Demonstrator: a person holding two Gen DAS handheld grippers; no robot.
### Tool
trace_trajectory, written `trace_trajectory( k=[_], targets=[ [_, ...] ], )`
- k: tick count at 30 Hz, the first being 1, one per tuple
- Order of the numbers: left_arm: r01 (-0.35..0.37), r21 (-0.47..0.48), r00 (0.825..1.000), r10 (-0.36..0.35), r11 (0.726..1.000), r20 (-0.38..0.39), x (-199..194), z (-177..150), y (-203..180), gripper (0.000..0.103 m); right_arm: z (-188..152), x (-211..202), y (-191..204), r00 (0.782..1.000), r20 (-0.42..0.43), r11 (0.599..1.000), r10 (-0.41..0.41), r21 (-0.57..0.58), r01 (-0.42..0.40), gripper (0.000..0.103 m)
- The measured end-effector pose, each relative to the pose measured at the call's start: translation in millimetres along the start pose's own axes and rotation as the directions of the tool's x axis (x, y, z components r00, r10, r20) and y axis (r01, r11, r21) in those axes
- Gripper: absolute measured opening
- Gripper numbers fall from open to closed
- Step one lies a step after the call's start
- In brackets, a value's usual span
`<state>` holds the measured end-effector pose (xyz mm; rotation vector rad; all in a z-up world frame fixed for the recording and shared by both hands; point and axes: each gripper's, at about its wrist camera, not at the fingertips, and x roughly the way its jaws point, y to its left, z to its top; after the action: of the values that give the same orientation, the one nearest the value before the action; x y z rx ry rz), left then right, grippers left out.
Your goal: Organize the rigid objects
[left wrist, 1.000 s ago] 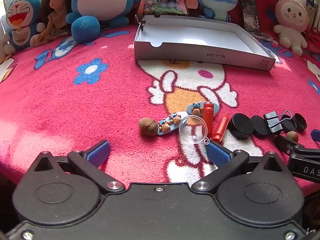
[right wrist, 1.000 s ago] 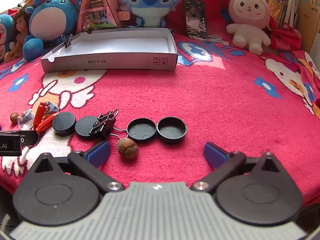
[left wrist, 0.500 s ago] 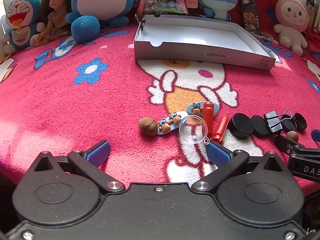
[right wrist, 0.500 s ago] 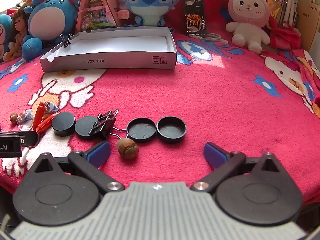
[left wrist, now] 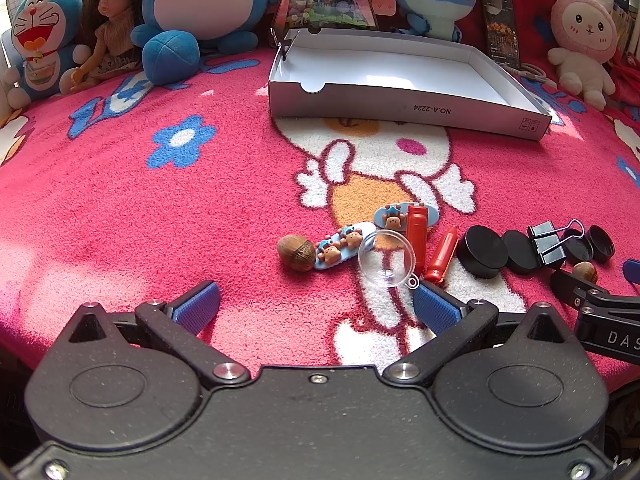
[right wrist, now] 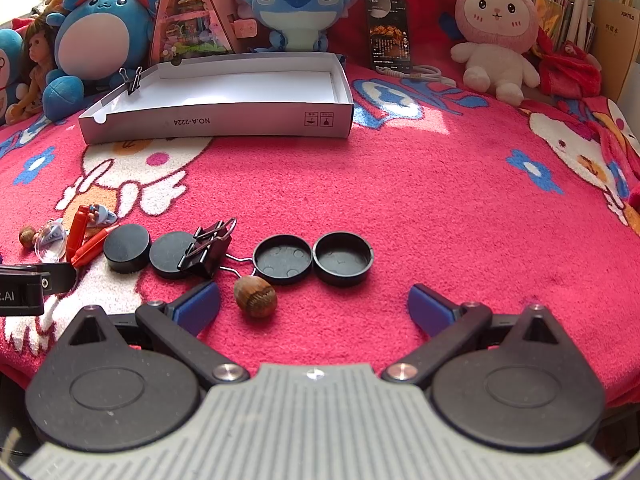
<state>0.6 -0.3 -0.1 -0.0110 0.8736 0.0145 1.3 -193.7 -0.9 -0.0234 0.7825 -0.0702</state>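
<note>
Small items lie in a row on the pink blanket: a brown nut (left wrist: 297,253), two blue bear clips (left wrist: 343,245), a clear half-sphere (left wrist: 386,258), two red tubes (left wrist: 416,236), black round caps (right wrist: 127,247), a black binder clip (right wrist: 206,249), two upturned black lids (right wrist: 342,258) and a second nut (right wrist: 255,295). A white open box (left wrist: 400,80) sits behind them, also in the right wrist view (right wrist: 224,98). My left gripper (left wrist: 316,306) is open and empty, just short of the first nut. My right gripper (right wrist: 314,306) is open and empty, the second nut between its fingers.
Plush toys (left wrist: 208,4), a doll (left wrist: 110,20), a triangular toy house (right wrist: 188,12) and a phone (right wrist: 390,34) line the back edge. A binder clip (right wrist: 134,80) sits on the box's left rim. A white cable (right wrist: 424,72) lies by the phone.
</note>
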Motion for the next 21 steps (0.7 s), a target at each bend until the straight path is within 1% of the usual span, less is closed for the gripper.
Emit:
trace_trajectory(
  k=[21],
  targets=[
    [0.000,0.000,1.000,0.000,1.000,-0.002,2.5,-0.6,-1.3,0.103,-0.2,-0.3,0.2,1.000,-0.002,1.000,0.000,0.001,0.000,0.103]
  ],
)
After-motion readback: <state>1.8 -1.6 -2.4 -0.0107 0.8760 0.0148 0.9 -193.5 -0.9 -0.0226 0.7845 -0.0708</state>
